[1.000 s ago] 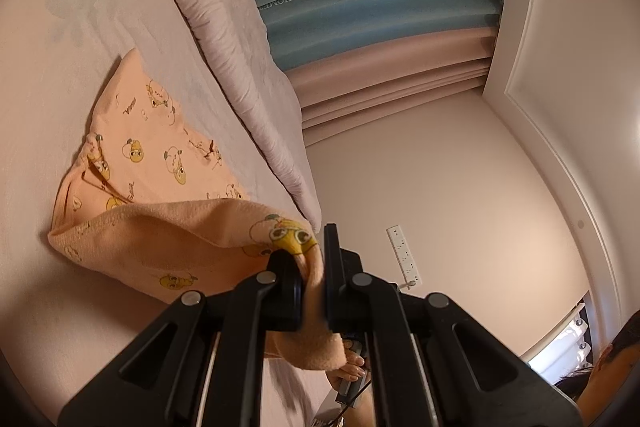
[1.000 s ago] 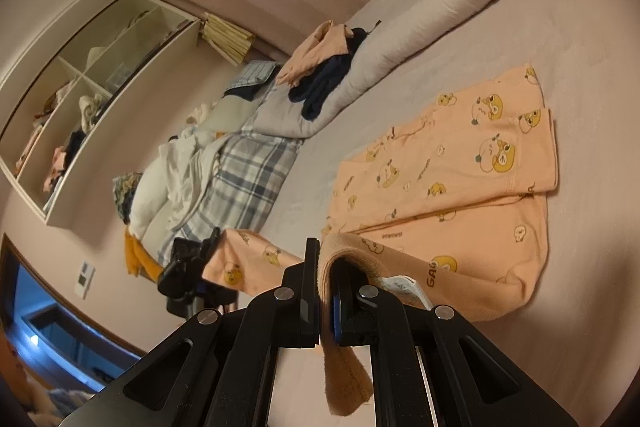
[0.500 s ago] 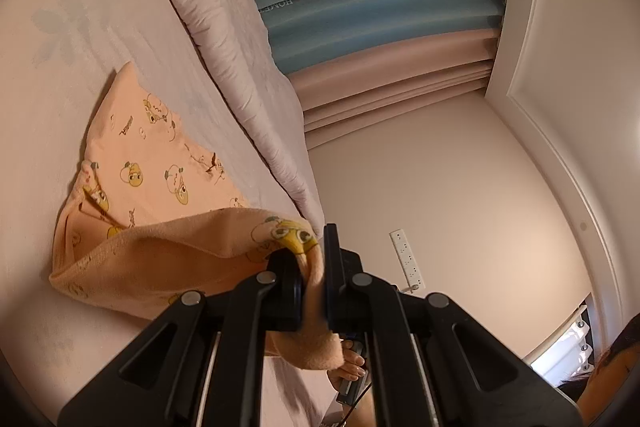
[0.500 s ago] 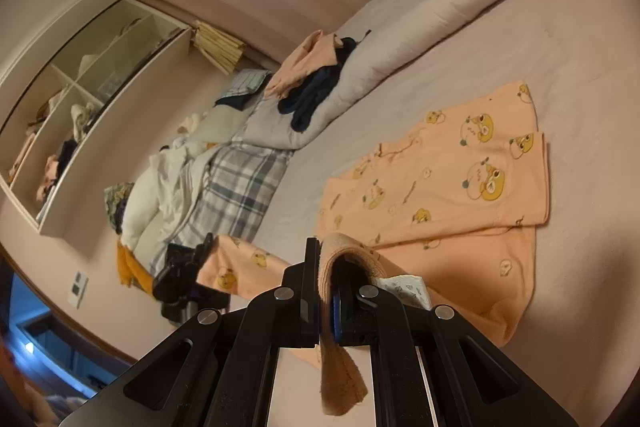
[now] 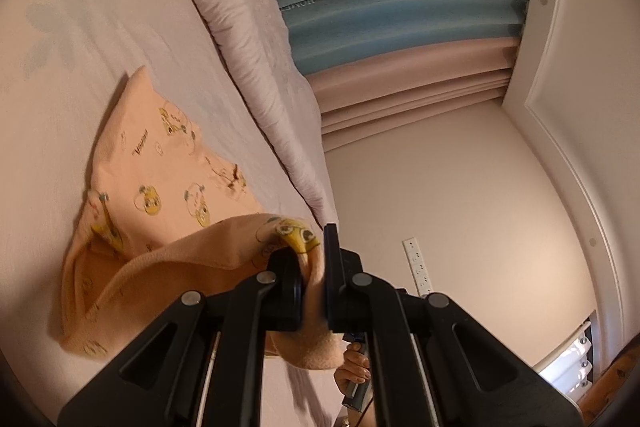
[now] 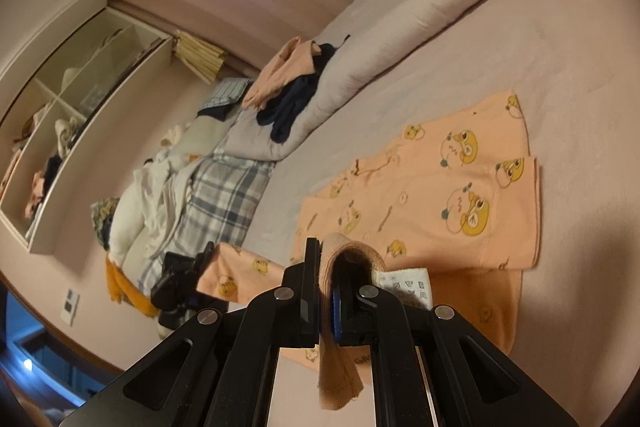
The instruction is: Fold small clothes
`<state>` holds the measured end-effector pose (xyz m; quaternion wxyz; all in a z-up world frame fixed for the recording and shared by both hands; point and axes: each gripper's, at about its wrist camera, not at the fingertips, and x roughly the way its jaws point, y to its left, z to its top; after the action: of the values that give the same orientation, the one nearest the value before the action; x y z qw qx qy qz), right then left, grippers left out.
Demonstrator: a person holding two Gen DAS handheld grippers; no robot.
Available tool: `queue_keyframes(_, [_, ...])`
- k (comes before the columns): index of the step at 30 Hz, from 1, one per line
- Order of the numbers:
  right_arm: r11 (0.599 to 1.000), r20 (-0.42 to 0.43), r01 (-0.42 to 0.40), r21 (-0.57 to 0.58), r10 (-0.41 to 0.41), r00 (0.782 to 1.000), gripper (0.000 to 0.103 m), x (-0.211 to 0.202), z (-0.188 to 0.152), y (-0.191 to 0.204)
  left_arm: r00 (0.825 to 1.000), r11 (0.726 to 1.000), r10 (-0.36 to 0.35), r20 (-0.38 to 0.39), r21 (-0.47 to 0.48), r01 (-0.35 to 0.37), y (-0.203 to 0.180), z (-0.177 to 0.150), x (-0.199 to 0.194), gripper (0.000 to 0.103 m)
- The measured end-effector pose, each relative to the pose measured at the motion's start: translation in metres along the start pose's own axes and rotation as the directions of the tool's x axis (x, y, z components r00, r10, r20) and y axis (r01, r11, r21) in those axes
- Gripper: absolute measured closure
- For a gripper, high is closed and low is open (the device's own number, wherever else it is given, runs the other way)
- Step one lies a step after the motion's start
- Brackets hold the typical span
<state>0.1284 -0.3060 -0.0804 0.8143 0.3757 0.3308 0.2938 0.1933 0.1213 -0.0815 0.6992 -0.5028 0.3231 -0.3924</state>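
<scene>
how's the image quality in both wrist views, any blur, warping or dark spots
Left wrist view: warm dim light, strong fisheye bending of the wall moulding, and a blurred patch of cloth between the left claw tips. Right wrist view: same curved warping, black corners, and a soft shadow on the bed sheet beside the orange garment; the right claw is sharp.

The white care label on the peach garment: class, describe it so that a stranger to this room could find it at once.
Start at the pale bed sheet, where a peach garment printed with yellow cartoon faces lies. Follow it to the raised edge clamped in the right gripper. Just beside that sits the care label, the only white patch on the garment, printed with small laundry symbols.
</scene>
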Motion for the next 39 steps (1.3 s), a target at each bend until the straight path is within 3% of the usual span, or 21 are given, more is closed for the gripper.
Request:
queue_keyframes(10, [0.995,0.046,0.017,0.099,-0.021,0.999,0.097,0.013,0.016,-0.029,0.996,0.996,0.082,-0.031,-0.036,-0.083,0.022,0.028,0.04,0.099])
queue_keyframes(17, [0.976,0.073,0.067,0.206,-0.083,0.994,0.097,0.026,0.029,-0.058,0.986,0.98,0.168,-0.019,-0.101,-0.169,0.047,0.049,0.061,0.098])
queue_keyframes(22, [0.96,0.109,0.1,0.26,-0.132,0.985,0.097,0.024,0.037,-0.072,0.96,0.948,0.281,-0.005,-0.155,-0.279,0.07,0.052,0.065,0.098])
queue_keyframes(29, [0.94,0.107,0.193,0.281,-0.23,0.967,0.097,0.029,0.041,-0.081,0.94,0.92,0.34,0.014,-0.212,-0.329,0.092,0.053,0.058,0.097])
queue_keyframes(31, [0.926,0.095,0.211,0.312,-0.251,0.963,0.097,0.031,0.042,-0.088,0.938,0.916,0.347,0.012,-0.216,-0.337,0.094,0.055,0.057,0.093])
queue_keyframes(34, [0.914,0.079,0.207,0.351,-0.249,0.965,0.097,0.03,0.043,-0.097,0.917,0.896,0.399,0.006,-0.215,-0.389,0.096,0.058,0.053,0.088])
queue_keyframes(39, [0.909,0.057,0.242,0.339,-0.276,0.959,0.097,0.021,0.047,-0.094,0.909,0.895,0.416,0.012,-0.185,-0.406,0.088,0.058,0.043,0.066])
